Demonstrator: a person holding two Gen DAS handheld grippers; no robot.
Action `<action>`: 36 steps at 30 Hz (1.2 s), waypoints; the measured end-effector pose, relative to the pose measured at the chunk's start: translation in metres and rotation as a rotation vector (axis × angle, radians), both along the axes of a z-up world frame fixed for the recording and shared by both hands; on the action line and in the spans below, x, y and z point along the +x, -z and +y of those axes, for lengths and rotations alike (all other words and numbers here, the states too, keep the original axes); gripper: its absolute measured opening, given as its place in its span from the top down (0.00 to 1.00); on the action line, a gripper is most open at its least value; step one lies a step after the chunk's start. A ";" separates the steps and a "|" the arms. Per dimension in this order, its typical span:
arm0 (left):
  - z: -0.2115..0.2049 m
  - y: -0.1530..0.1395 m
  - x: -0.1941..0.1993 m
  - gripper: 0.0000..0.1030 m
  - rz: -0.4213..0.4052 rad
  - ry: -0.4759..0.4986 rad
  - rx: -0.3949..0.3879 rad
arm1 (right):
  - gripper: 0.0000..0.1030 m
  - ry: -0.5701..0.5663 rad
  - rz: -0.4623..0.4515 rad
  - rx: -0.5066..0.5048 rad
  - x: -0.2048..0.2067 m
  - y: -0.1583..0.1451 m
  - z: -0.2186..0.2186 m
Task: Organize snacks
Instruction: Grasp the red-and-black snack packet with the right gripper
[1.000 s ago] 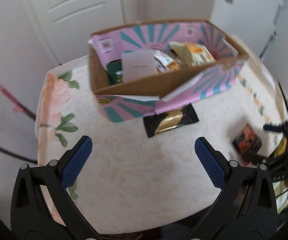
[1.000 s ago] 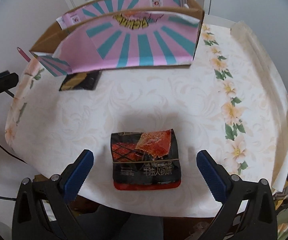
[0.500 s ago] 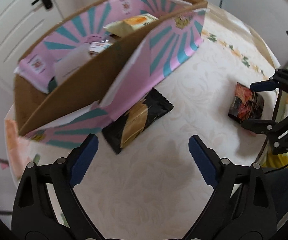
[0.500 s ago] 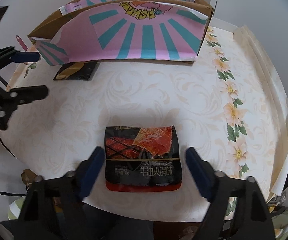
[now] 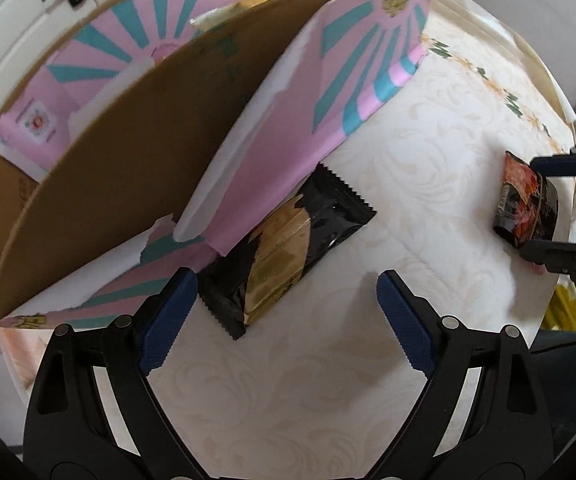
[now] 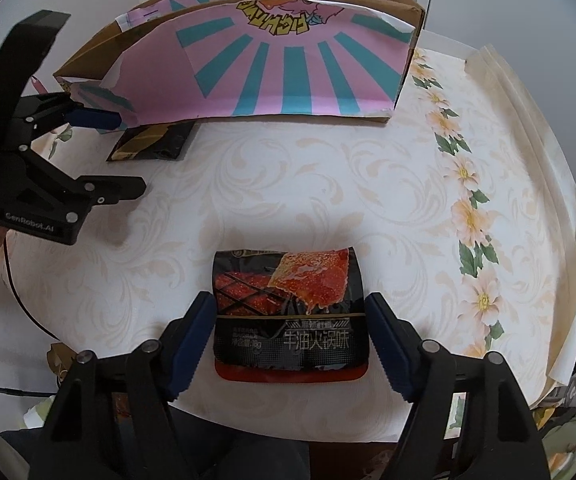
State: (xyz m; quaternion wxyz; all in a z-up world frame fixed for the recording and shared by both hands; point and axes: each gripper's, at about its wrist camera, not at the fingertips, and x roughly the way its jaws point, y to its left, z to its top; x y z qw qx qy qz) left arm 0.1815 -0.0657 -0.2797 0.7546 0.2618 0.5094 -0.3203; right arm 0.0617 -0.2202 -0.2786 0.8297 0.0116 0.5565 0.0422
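- White panelled door [image 5: 15, 28] w/ black handle behind everything, pale walls around.
- Table [image 6: 288, 184] in cream swirl-pattern cloth, flower border down right side in right wrist view.
- Pink-and-teal cardboard box [image 6: 271, 68] at far end of table, open top, brown inside; some packets showing over rim in left wrist view, too blurred to name.
- Left gripper [image 5: 288, 300] angled down at table just beside box's near corner; jaws spread, closed in a bit over last second, then steady. Nothing between pads, one pad [image 5: 167, 320] right next to black-and-gold snack pack [image 5: 283, 248].
- Black-and-gold snack pack flat on cloth, far end tucked under overhanging box flap.
- Right gripper [image 6: 290, 340] over near table edge; jaws closed in over last second, now straddling red-and-black snack pack [image 6: 288, 312]. Pads at both side edges of pack, appear touching; firm squeeze or not – can't tell.
- Red-and-black snack pack lying flat near front edge, well apart from box.
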 end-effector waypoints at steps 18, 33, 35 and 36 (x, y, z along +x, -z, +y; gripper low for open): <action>0.006 0.004 -0.001 0.12 0.083 0.017 -0.052 | 0.30 0.001 0.000 0.017 -0.002 0.003 0.001; 0.000 0.003 0.011 0.12 0.034 -0.047 -0.035 | 0.30 -0.012 -0.016 0.033 -0.005 0.002 -0.007; 0.000 0.007 0.017 0.12 0.045 -0.065 -0.047 | 0.30 -0.011 -0.017 0.038 -0.004 0.002 -0.009; 0.003 0.006 0.021 0.12 0.050 -0.070 -0.057 | 0.30 -0.011 -0.018 0.040 -0.003 0.002 -0.010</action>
